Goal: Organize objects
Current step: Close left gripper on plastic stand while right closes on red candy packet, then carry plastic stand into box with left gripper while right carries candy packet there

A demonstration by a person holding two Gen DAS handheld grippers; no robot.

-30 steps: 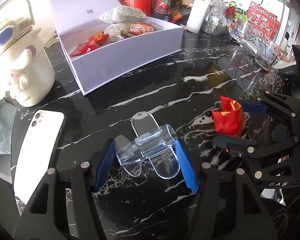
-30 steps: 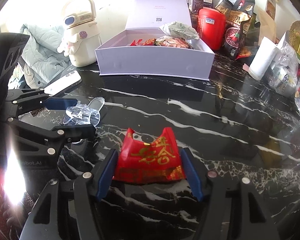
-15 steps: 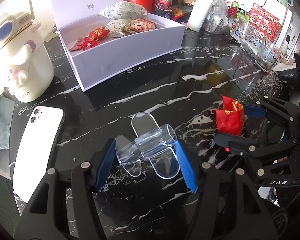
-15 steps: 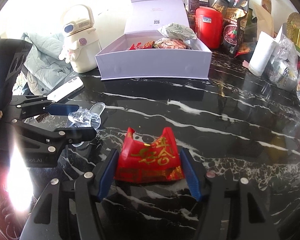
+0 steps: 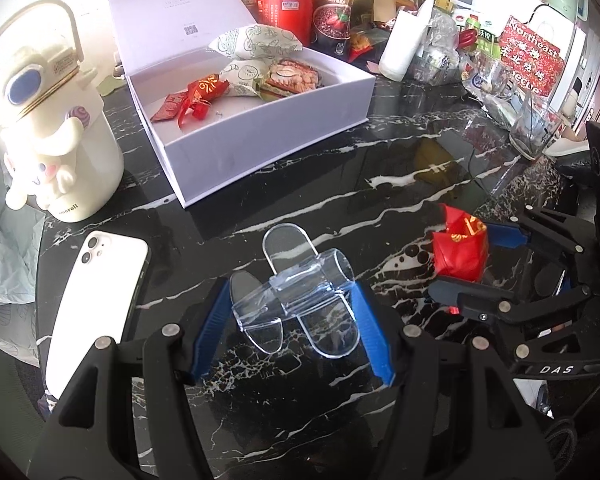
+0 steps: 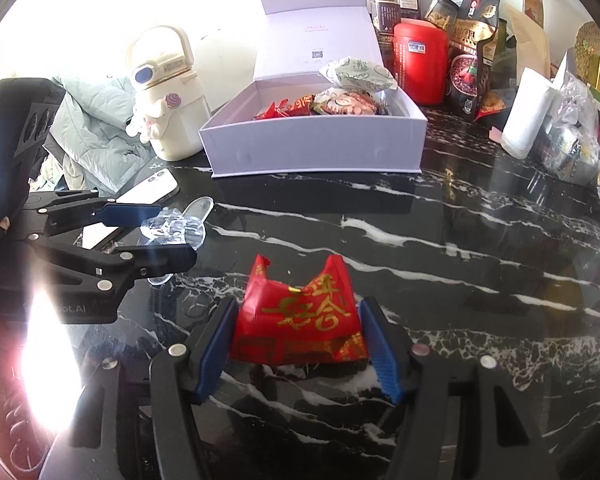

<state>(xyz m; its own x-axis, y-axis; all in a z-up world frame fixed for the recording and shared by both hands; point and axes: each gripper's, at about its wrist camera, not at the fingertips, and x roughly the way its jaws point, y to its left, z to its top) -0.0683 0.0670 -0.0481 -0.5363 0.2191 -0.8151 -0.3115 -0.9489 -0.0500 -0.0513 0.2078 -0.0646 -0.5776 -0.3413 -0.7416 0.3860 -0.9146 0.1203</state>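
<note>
tongs: your two, left tongs [image 5: 294,312] grasping one clear stand [image 5: 296,292], right tongs [image 6: 296,336] clenched on one red packet [image 6: 300,320]
box [image 6: 316,152]: one, open

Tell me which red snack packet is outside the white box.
The red packet with gold characters, gripped in the right claw above the black marble table. The other red packets lie inside the white box.
</note>
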